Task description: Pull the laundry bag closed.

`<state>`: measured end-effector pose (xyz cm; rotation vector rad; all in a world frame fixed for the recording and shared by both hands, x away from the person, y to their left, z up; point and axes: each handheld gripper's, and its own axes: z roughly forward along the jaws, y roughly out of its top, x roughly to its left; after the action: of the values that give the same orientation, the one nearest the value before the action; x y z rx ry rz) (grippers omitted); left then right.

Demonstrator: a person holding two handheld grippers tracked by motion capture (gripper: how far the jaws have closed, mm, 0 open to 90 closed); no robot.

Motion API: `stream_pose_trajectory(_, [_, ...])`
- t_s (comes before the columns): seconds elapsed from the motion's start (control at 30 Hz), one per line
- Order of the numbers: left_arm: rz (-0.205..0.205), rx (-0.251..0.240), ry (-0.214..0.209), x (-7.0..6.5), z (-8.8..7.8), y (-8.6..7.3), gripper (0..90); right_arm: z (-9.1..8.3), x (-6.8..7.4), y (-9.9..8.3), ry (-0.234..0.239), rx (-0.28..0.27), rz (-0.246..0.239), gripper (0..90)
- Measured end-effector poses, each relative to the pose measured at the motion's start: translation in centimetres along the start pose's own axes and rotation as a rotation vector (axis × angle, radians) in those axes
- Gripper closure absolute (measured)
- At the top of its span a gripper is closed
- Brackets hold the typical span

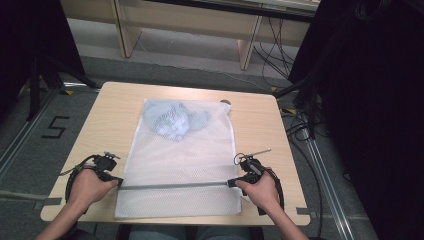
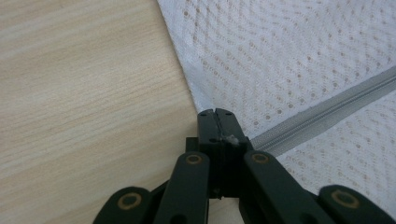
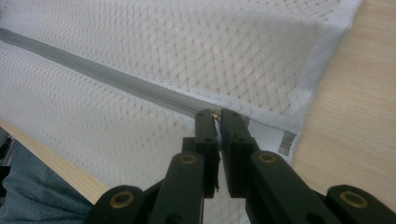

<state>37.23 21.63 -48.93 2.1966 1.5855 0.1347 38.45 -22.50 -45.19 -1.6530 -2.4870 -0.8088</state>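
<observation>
A white mesh laundry bag [image 1: 180,155] lies flat on the wooden table [image 1: 110,115], with a blue-grey garment [image 1: 172,120] inside its far end. A closed grey zipper [image 1: 175,186] runs across the bag near the front. My left gripper [image 1: 119,182] is shut on the zipper's left end at the bag's edge; its jaws [image 2: 215,114] pinch a small bit of the tape beside the zipper [image 2: 327,112]. My right gripper [image 1: 231,183] is shut at the zipper's right end, where its jaws [image 3: 215,114] clamp a small brass zipper pull on the zipper [image 3: 102,74].
A small dark round spot [image 1: 226,102] sits at the table's far edge by the bag's corner. Bare wood lies left and right of the bag. The person's jeans [image 3: 28,191] are below the front edge. Cables [image 1: 300,130] trail on the floor at the right.
</observation>
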Motion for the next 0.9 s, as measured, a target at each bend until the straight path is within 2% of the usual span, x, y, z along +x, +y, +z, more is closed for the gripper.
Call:
stream_pose_trajectory(0.4, [-0.003,-0.002,-0.002,0.0,0.0,0.0,90.0,-0.1,-0.6,-0.3,-0.010,0.004,0.007,87.0])
stream_pose_trajectory(0.53, [-0.001,-0.001,0.000,0.0,0.0,0.0,90.0,-0.2,-0.7,-0.4,-0.005,0.006,0.027,86.9])
stream_pose_trajectory(0.57, [0.001,-0.001,0.000,0.0,0.0,0.0,90.0,-0.2,-0.9,-0.5,-0.013,0.006,0.012,86.9])
stream_pose_trajectory(0.67, [-0.003,-0.003,-0.001,0.0,0.0,0.0,90.0,-0.3,-1.0,-0.5,-0.010,0.007,0.026,87.0])
stream_pose_trajectory(0.8, [-0.002,-0.002,-0.001,0.0,0.0,0.0,90.0,-0.3,-1.3,-0.6,-0.009,0.007,0.018,86.9])
stream_pose_trajectory(0.9, [-0.005,-0.004,-0.003,0.0,0.0,0.0,90.0,-0.3,-1.3,-0.6,-0.029,0.010,0.027,87.0])
